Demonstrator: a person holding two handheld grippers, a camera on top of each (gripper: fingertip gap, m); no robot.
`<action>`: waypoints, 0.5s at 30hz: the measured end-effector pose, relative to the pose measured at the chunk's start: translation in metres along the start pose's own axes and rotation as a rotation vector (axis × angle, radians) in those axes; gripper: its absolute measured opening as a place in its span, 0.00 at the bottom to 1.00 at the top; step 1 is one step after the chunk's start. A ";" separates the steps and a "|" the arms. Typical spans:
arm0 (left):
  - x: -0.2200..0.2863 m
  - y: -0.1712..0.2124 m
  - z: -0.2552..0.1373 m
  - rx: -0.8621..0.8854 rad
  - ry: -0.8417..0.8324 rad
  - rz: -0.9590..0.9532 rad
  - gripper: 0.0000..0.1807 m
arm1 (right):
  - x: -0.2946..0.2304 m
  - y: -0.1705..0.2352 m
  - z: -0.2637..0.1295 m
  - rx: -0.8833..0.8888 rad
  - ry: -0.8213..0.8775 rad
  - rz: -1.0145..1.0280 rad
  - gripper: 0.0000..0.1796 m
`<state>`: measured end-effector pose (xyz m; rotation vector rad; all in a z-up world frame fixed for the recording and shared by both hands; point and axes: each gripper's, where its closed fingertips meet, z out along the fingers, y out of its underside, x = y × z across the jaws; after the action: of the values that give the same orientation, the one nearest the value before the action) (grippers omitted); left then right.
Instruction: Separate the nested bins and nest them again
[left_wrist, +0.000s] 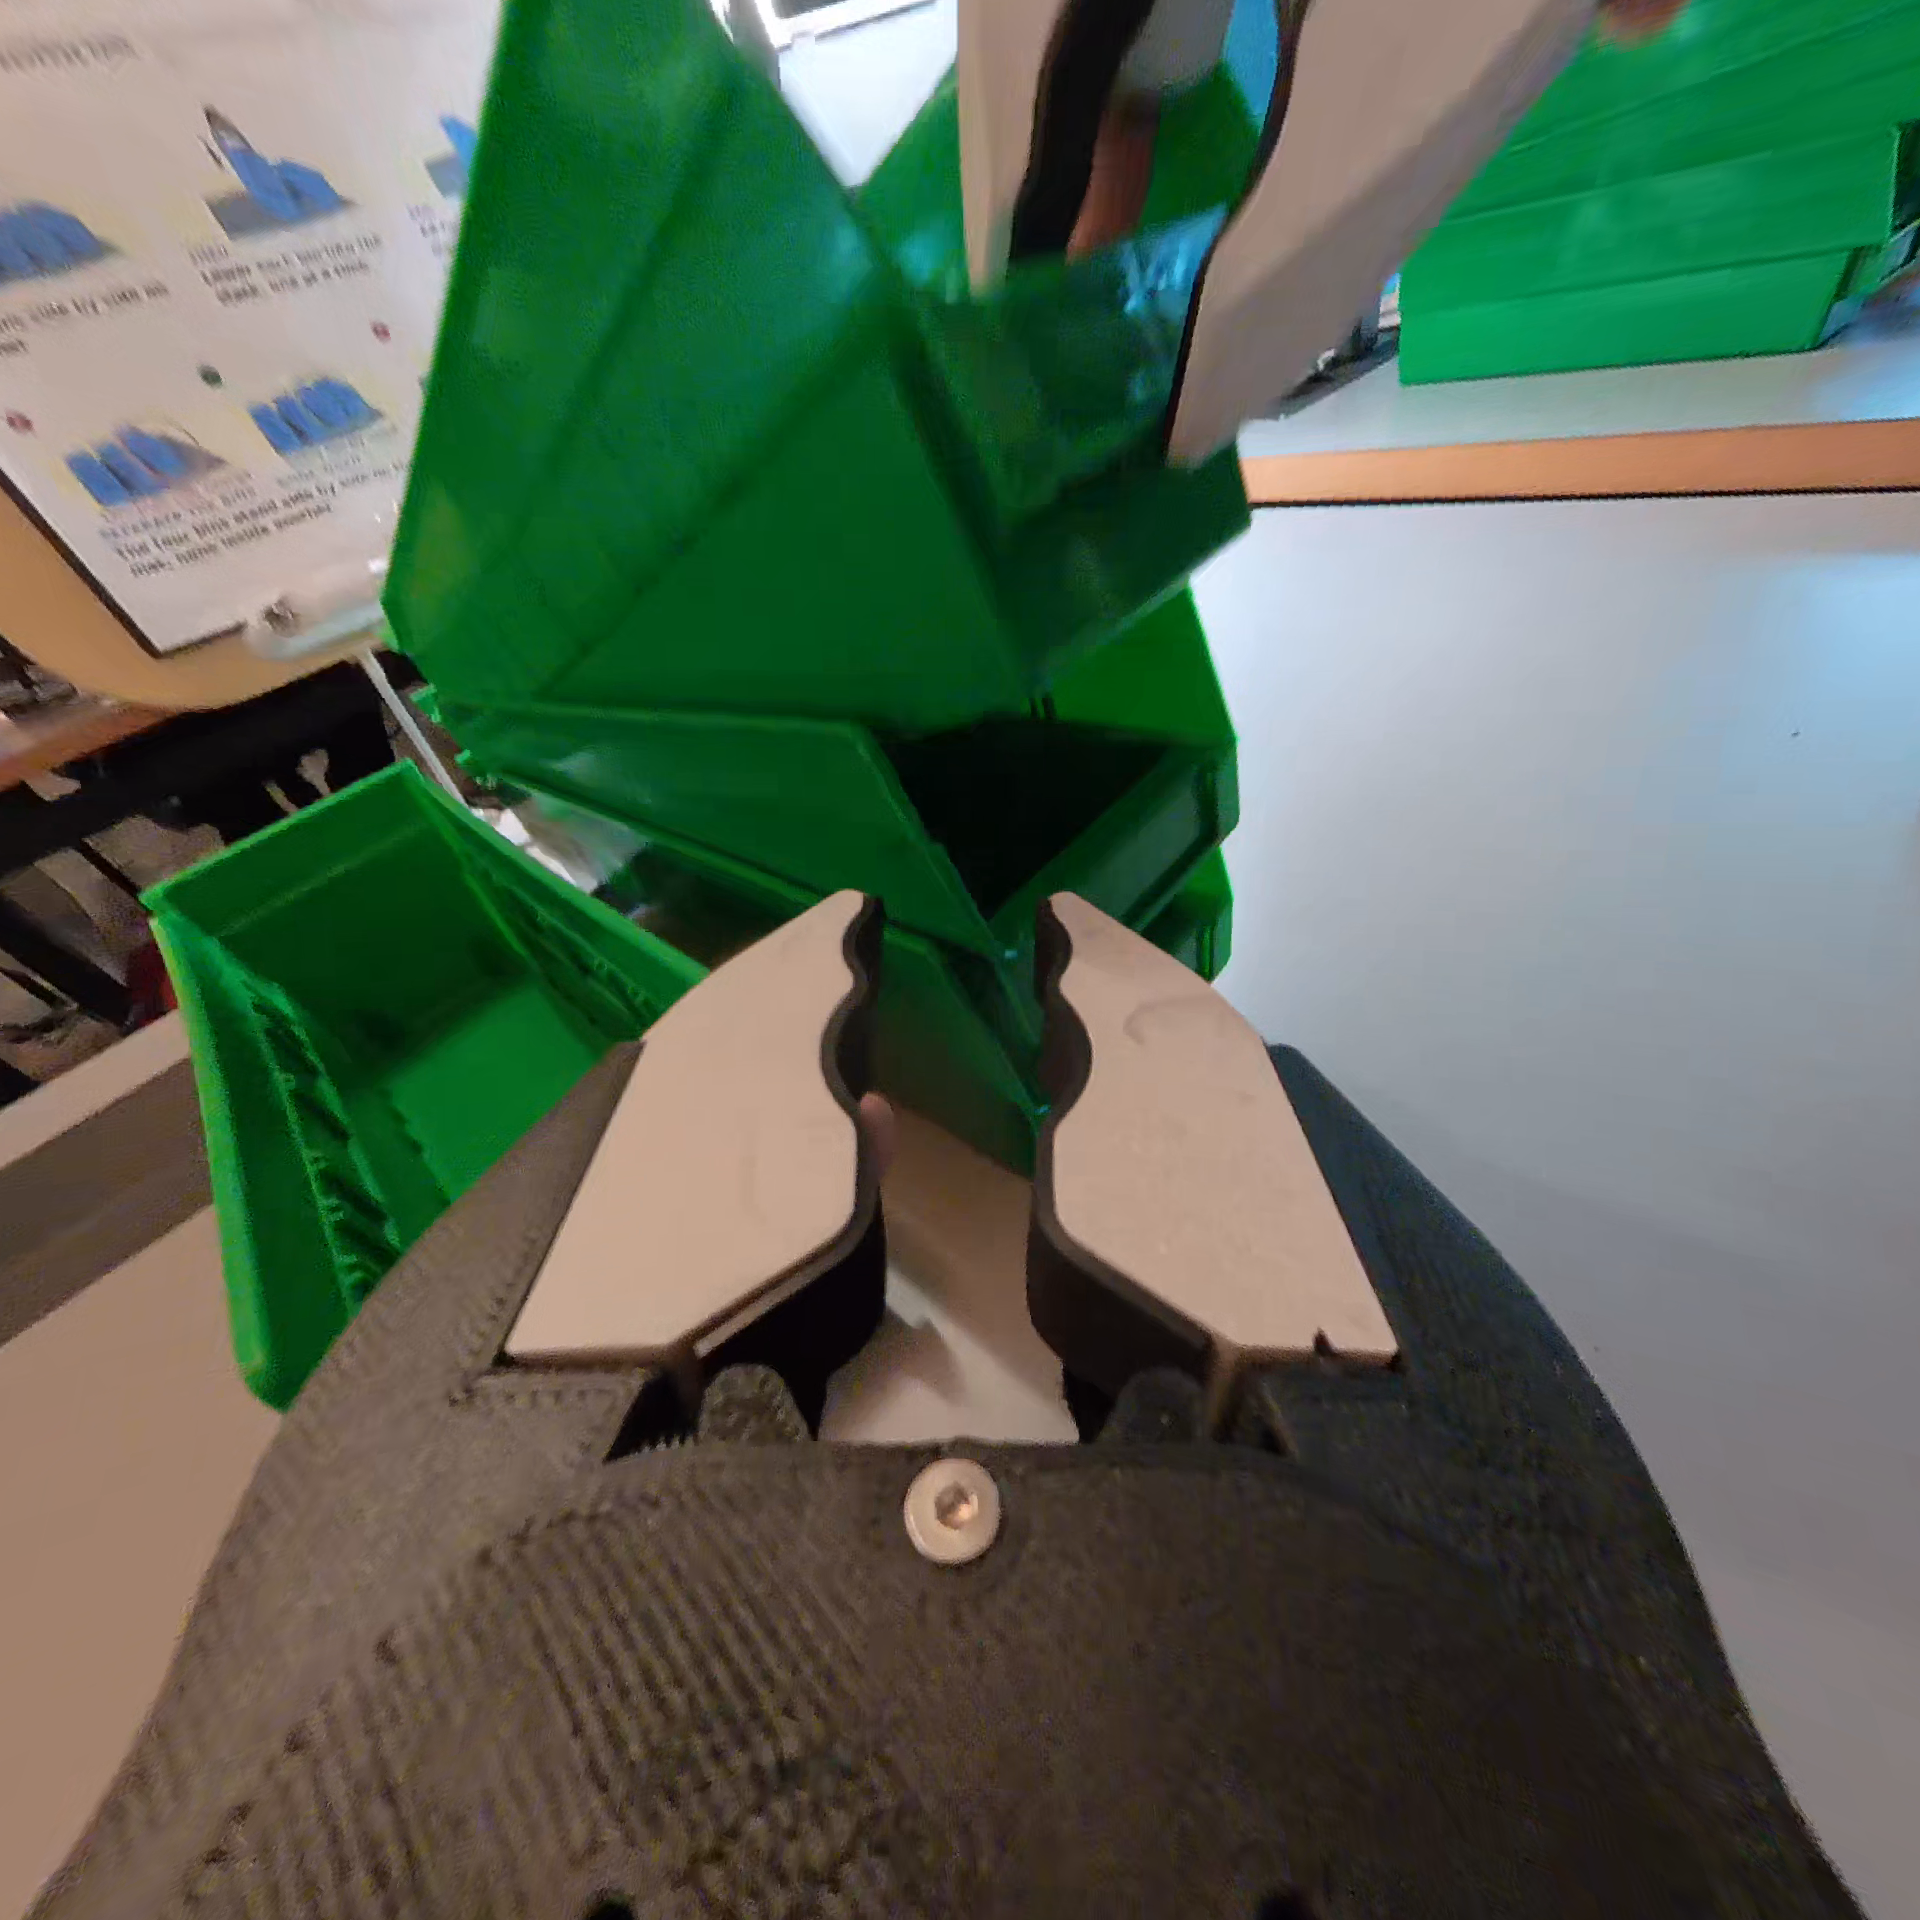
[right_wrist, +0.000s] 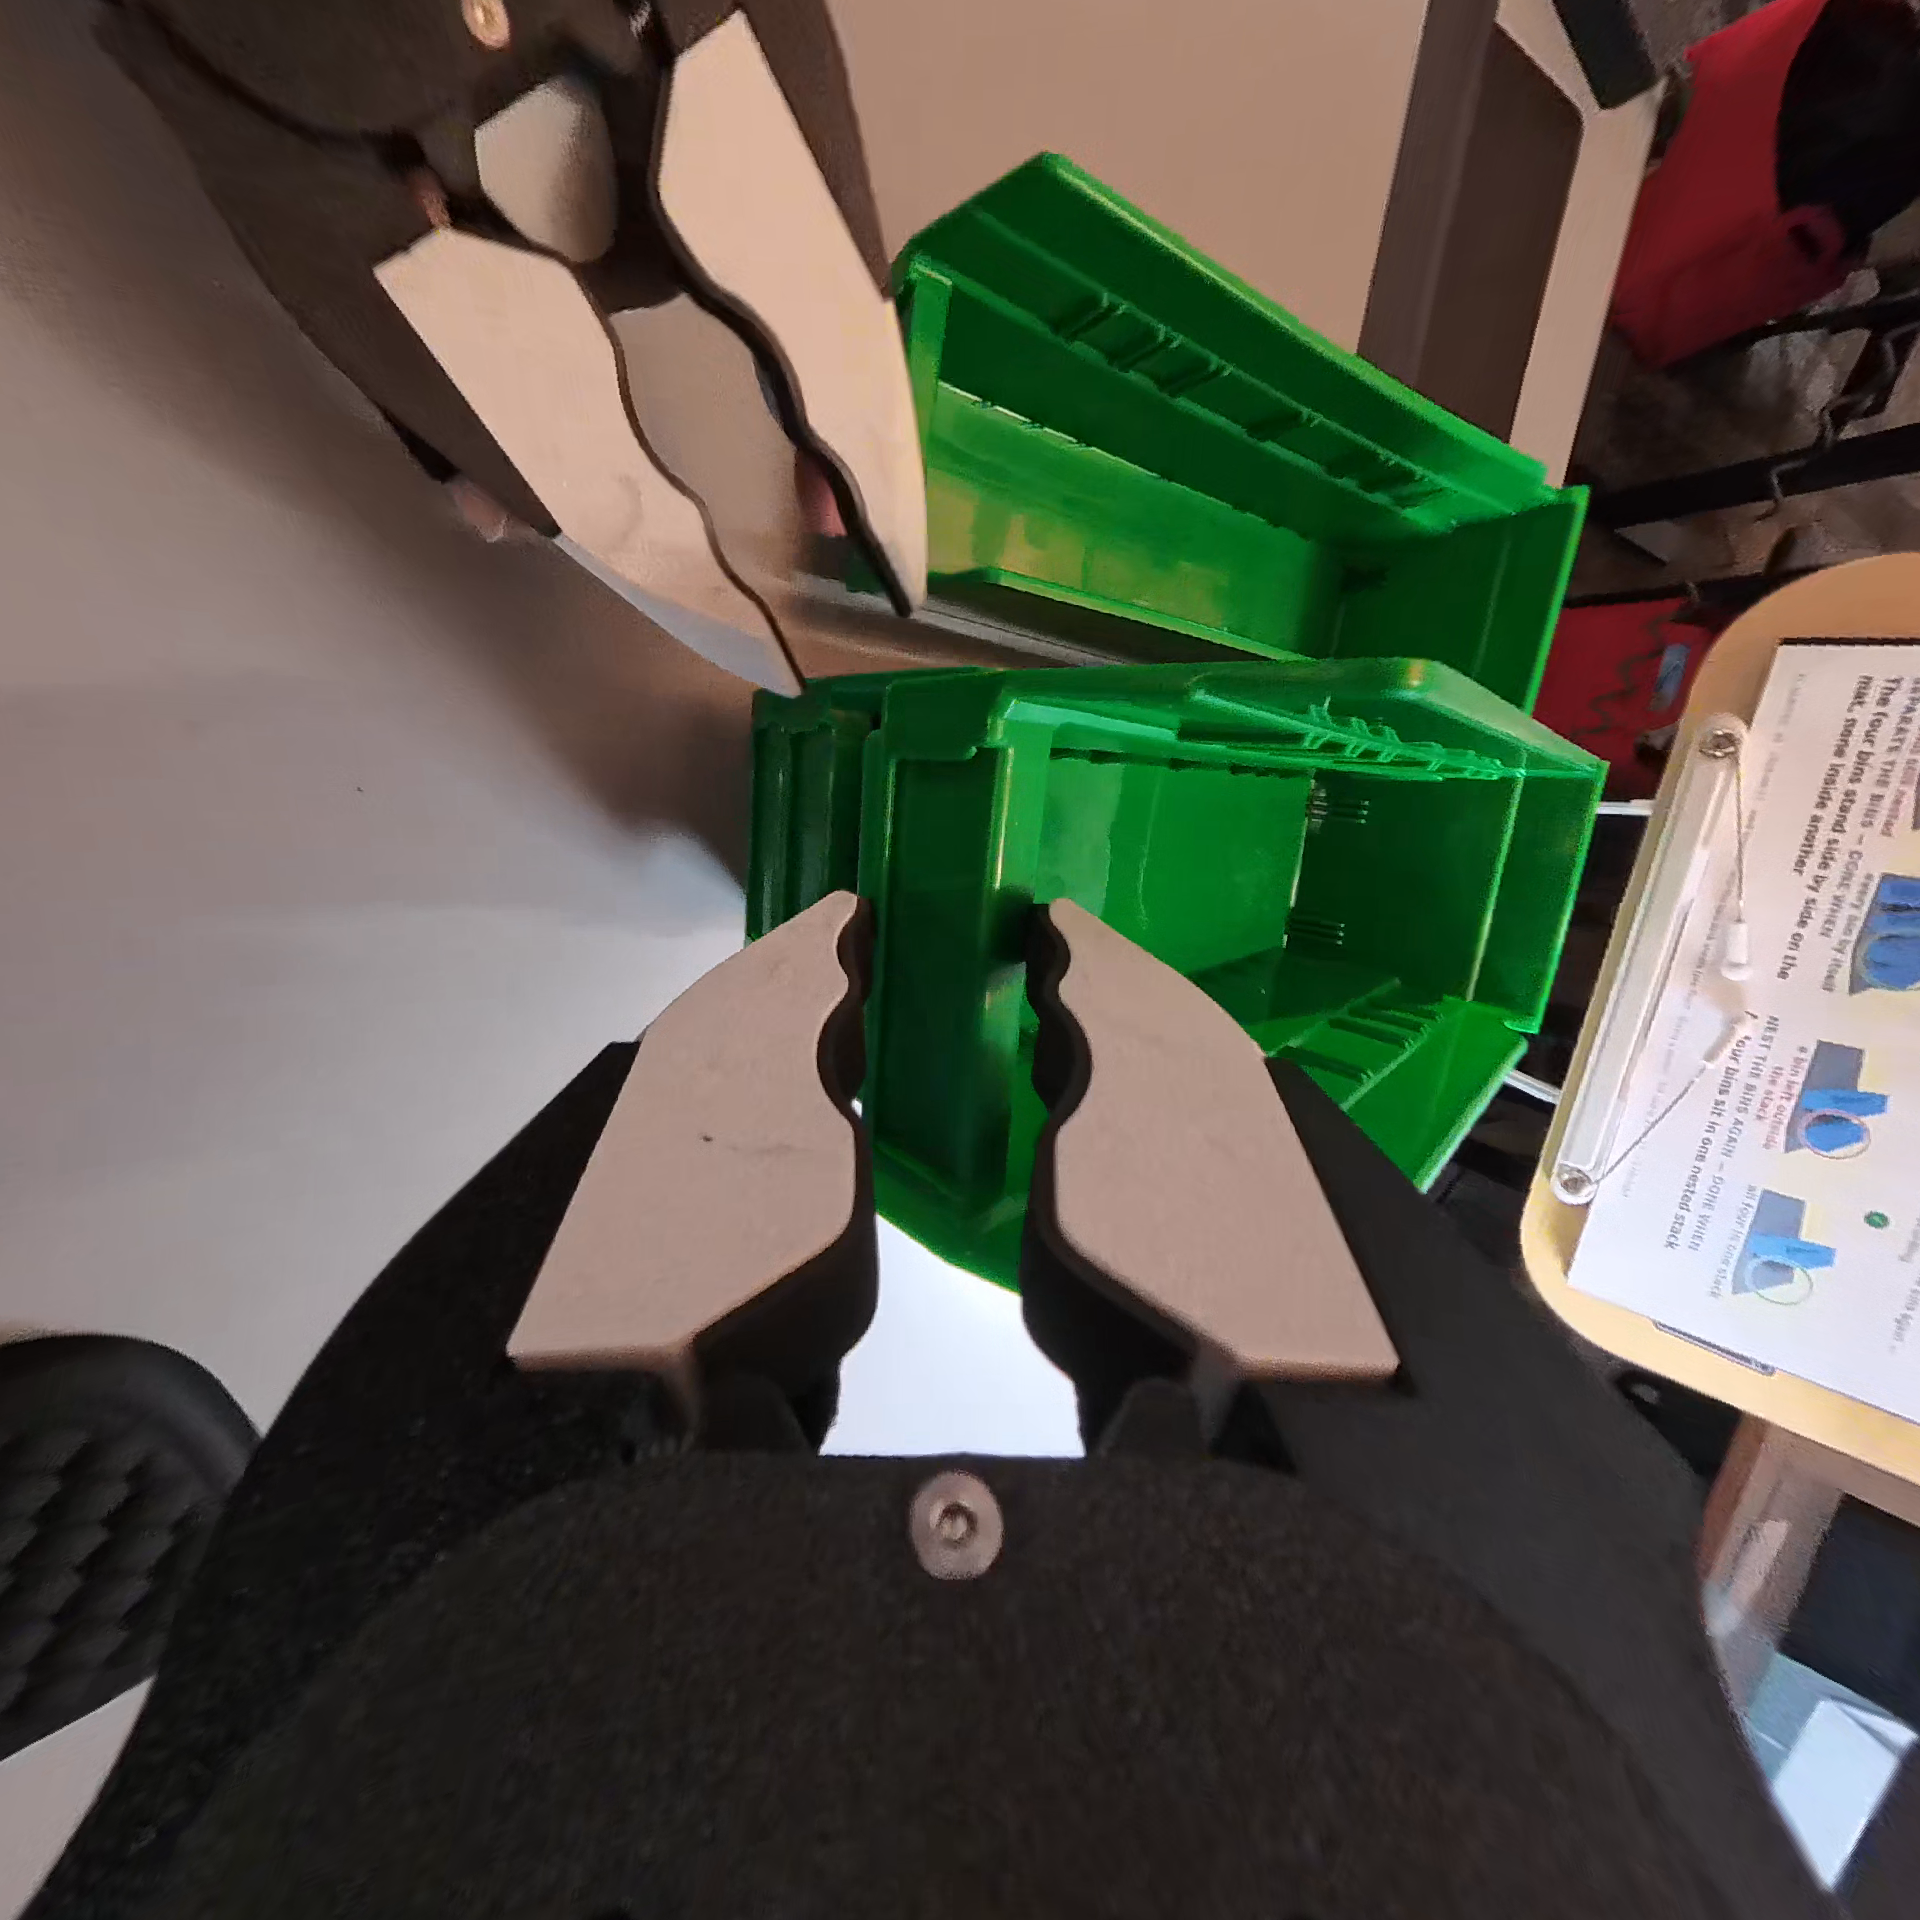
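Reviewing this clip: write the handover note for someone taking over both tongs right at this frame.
Left tongs: shut on the front wall of the nested stack, holding it on the white table.
Right tongs: shut on the wall of the lifted bin, tilted above the stack.
One separate bin stands beside the stack, left in the left wrist view.
I cannot tell whether the lifted bin is coming out or going in. Left: all bins in one stack.
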<state>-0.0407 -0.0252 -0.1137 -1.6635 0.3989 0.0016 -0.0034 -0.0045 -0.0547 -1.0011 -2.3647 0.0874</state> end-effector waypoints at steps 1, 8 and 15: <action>0.002 -0.005 0.000 0.008 0.005 0.003 0.15 | -0.002 0.000 0.003 -0.007 0.000 -0.010 0.16; 0.015 -0.014 0.006 0.025 0.056 -0.037 0.05 | -0.017 0.003 0.023 -0.063 -0.032 -0.046 0.16; 0.016 -0.011 0.009 0.010 0.069 -0.097 0.03 | -0.021 0.009 0.039 -0.110 -0.012 -0.045 0.19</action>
<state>-0.0206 -0.0197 -0.1080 -1.6748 0.3691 -0.1302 -0.0063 -0.0066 -0.0997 -1.0000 -2.4237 -0.0543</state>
